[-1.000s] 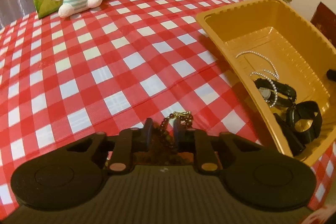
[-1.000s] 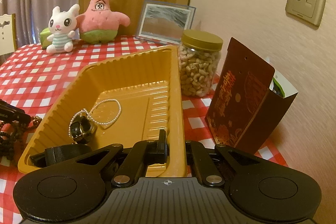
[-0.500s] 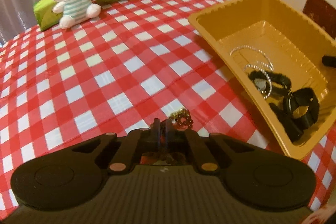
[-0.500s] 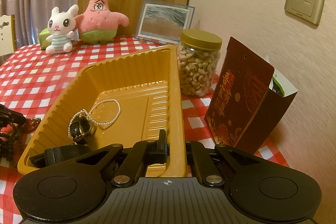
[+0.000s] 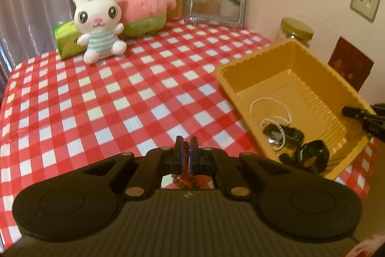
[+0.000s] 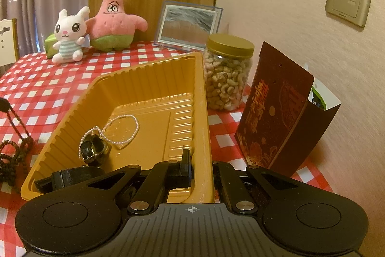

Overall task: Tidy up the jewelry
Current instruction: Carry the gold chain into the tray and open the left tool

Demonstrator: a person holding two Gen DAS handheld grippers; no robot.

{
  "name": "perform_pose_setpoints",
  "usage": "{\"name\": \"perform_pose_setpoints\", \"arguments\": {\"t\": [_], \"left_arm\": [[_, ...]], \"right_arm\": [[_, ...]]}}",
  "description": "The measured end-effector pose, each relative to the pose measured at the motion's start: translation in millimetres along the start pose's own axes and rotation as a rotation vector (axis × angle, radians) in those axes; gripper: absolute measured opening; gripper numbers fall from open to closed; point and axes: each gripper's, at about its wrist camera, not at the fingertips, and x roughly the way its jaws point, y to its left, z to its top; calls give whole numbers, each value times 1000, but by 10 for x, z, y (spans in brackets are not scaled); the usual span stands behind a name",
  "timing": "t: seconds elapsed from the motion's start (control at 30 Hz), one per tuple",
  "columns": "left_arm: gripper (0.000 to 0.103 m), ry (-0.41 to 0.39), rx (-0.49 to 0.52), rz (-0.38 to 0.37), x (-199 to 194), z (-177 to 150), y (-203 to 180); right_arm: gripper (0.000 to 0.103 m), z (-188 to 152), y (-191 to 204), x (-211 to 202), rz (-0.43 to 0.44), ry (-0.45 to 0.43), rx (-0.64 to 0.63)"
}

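At the far left of the red-and-white checked tabletop (image 5: 72, 98), a white bunny plush (image 5: 97, 23) sits against a green box (image 5: 66, 40), with a pink starfish plush (image 5: 144, 9) and a framed picture (image 5: 216, 3) further along the back edge. In the foreground the left gripper (image 5: 185, 146) has its fingers clenched on a dark beaded bracelet (image 6: 10, 148); in the right wrist view the beads hang from it in loops above the cloth, just left of the tray. Right of that stands the yellow plastic tray (image 6: 154, 78), holding a pearl necklace (image 6: 120, 127), a black wristwatch (image 6: 92, 152) and a black strap (image 5: 311, 155) at its near end. The right gripper (image 6: 201, 160) grips the tray's right rim, one finger inside the wall and the other outside it. Past the tray stand a jar of cashews (image 6: 228, 74) and a dark red gift bag (image 6: 276, 110) near the wall.
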Motion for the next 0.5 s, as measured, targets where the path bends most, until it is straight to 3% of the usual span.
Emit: {"name": "perform_pose_setpoints", "arguments": {"t": [0.3, 0.5], "left_arm": [[3, -68, 14, -50, -244, 162, -160], [3, -98, 41, -132, -299, 274, -393]], "right_arm": [[3, -1, 8, -8, 0, -2, 1], [3, -1, 12, -12, 0, -3, 1]]}}
